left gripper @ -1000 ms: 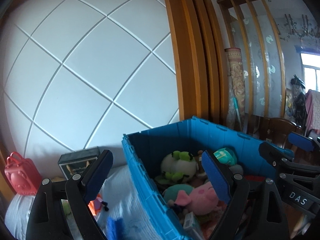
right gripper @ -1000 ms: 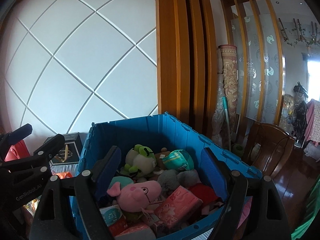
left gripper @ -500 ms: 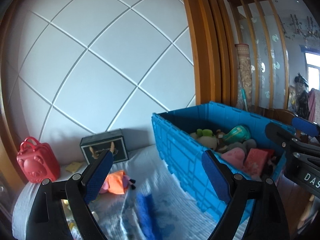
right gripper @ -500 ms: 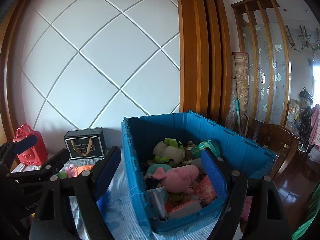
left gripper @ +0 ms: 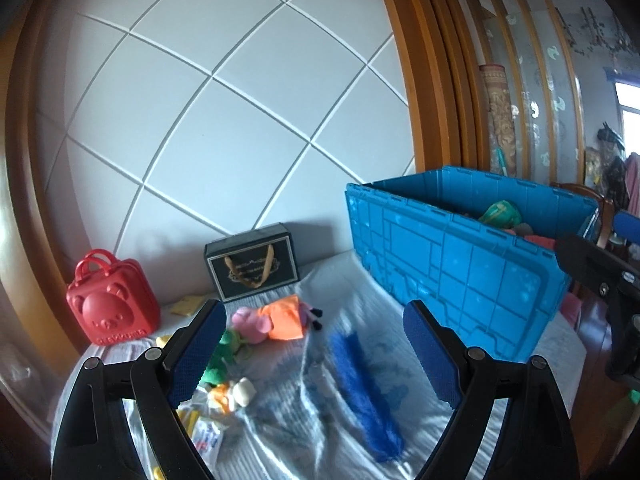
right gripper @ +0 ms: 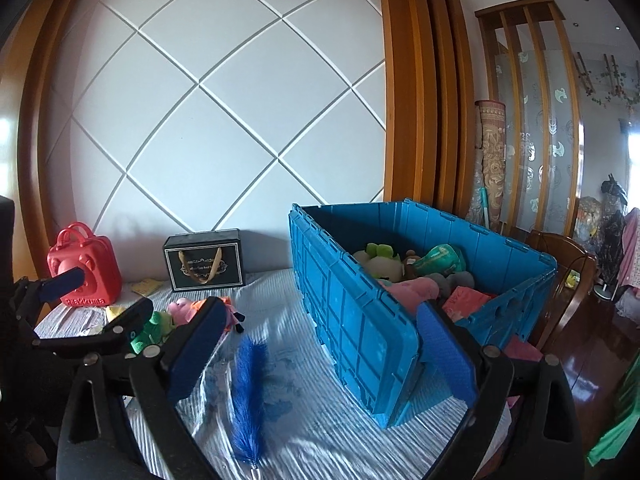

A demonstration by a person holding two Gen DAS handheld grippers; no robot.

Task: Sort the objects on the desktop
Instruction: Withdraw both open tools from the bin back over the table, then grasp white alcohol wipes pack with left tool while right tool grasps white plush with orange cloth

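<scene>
A blue plastic crate (left gripper: 460, 264) (right gripper: 360, 320) stands on the right of the cloth-covered table, filled with plush toys (right gripper: 412, 288). A blue feather (left gripper: 360, 376) (right gripper: 248, 392) lies on the cloth in front of me. Left of it lie a pink pig plush in an orange dress (left gripper: 276, 318) (right gripper: 188, 308), a green plush (left gripper: 222, 356) (right gripper: 154, 326) and small items. My left gripper (left gripper: 312, 356) is open and empty above the cloth. Open and empty too, my right gripper (right gripper: 320, 356) hangs before the crate's near corner.
A red bear-faced case (left gripper: 110, 304) (right gripper: 84, 268) and a black gift box with a gold ribbon (left gripper: 252, 266) (right gripper: 204, 266) stand against the white panelled wall. A wooden chair (right gripper: 568, 280) stands right of the table. Dark wooden floor lies beyond.
Both grippers have pulled back from over the crate and swung left. The table with the feather and loose toys has come into view. Both stay open and empty.
</scene>
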